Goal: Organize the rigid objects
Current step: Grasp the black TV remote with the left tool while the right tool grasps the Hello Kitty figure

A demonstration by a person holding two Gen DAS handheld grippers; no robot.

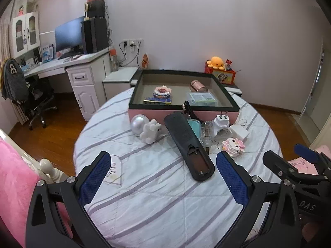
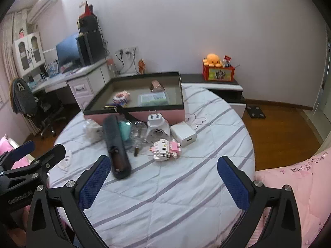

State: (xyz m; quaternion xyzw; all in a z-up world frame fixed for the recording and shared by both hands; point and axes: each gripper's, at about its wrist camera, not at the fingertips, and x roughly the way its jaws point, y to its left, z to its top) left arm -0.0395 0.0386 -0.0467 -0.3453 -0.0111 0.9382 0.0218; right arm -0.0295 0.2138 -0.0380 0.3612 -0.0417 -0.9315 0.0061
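A pink box (image 1: 182, 114) with a dark rim stands open at the far side of the round bed; it also shows in the right wrist view (image 2: 175, 114). Inside lie a brick cake model (image 1: 162, 92), a copper can (image 1: 197, 85) and a clear case (image 1: 201, 98). In front lie a black remote (image 1: 188, 144) (image 2: 116, 146), a silver ball (image 1: 139, 124), a white bear figure (image 1: 150, 132), a white plug adapter (image 1: 221, 122) (image 2: 157, 127), a white charger (image 2: 183, 133) and a pink brick figure (image 1: 232, 144) (image 2: 164, 149). My left gripper (image 1: 163, 176) and right gripper (image 2: 164, 177) are open and empty, short of the pile.
The bed has a white striped quilt (image 1: 157, 196). A pink blanket (image 2: 293, 186) lies at the right, a pink pillow (image 1: 14, 177) at the left. A desk with monitor (image 1: 68, 34) and office chair (image 1: 31, 95) stand left; a low cabinet (image 2: 223, 86) with an orange plush stands behind.
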